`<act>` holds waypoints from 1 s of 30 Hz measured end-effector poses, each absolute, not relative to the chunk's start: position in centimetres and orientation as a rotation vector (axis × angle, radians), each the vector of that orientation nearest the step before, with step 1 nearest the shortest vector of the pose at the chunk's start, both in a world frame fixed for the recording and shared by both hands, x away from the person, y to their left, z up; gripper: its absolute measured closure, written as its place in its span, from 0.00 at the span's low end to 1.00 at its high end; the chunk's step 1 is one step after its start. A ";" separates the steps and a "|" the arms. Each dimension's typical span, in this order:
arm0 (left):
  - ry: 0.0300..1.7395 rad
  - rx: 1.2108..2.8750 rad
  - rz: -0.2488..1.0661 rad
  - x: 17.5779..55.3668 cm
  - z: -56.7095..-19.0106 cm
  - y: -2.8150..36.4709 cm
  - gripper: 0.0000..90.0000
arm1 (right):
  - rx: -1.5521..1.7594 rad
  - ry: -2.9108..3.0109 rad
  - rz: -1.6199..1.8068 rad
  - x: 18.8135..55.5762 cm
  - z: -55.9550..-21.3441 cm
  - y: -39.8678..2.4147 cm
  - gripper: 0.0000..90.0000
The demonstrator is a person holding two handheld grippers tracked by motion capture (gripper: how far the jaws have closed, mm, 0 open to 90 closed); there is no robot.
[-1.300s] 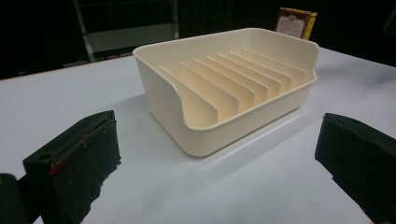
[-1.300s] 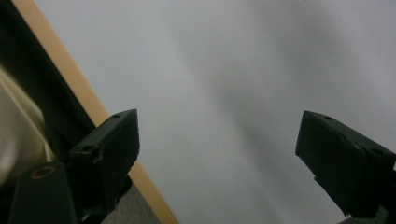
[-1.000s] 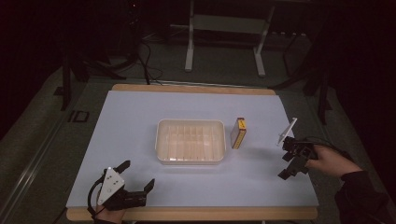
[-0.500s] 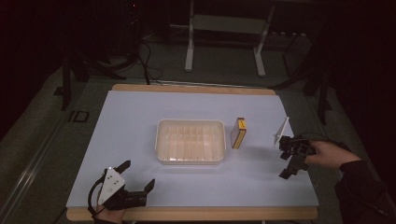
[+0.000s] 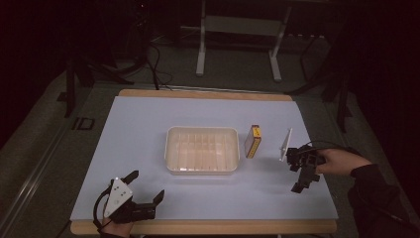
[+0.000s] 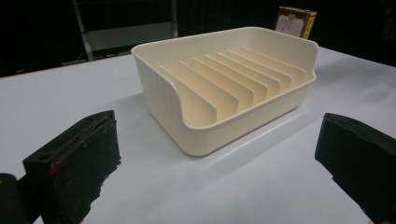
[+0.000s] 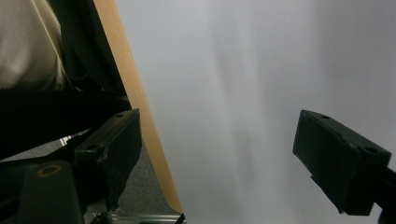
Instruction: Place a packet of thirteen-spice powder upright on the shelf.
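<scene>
The big white table (image 5: pixel 148 129) had a cream rack tray (image 5: pixel 202 150) in its middle, with thin walls standing inside it. Just beside the tray stood a small yellow box (image 5: pixel 253 141), not touching it. The left gripper (image 5: pixel 146 189) sat near the front edge with its jaws wide apart and nothing between them, and the right gripper (image 5: pixel 297 168) hung over the table's right side, past the box, jaws apart and holding nothing.

White table (image 5: pixel 148 124), cream rack (image 5: pixel 202 149), apparently card box (image 5: pixel 253 141)
</scene>
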State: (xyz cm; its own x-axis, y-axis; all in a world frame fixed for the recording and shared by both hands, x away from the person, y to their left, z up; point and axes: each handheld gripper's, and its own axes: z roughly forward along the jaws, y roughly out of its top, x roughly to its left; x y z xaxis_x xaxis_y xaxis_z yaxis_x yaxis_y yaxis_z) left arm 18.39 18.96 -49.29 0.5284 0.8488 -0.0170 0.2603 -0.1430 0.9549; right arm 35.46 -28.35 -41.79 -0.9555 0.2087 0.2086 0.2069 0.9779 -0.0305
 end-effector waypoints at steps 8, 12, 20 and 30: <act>0.947 1.678 0.675 18.4 -49.3 19.0 0.00 | -0.209 -2.914 0.017 35.2 -41.2 -26.4 0.17; 0.947 1.679 0.673 18.3 -49.3 19.0 0.00 | -0.158 -2.913 0.022 35.2 -41.1 -25.3 0.17; 0.947 1.680 0.671 18.3 -49.3 19.0 0.00 | -0.078 -2.921 -0.007 35.0 -40.8 -23.7 0.18; 0.951 1.682 0.672 18.2 -49.3 19.1 0.00 | -0.009 -2.923 -0.034 35.0 -40.5 -21.8 0.18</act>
State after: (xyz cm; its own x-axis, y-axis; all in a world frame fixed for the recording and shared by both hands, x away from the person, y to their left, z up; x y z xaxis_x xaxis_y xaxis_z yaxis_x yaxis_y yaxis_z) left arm 18.19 19.12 -49.32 0.5278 0.8491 -0.0202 0.2650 -0.1421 0.9537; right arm 34.97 -21.79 -40.53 -0.9762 0.0034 0.2168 0.0085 0.9997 0.0226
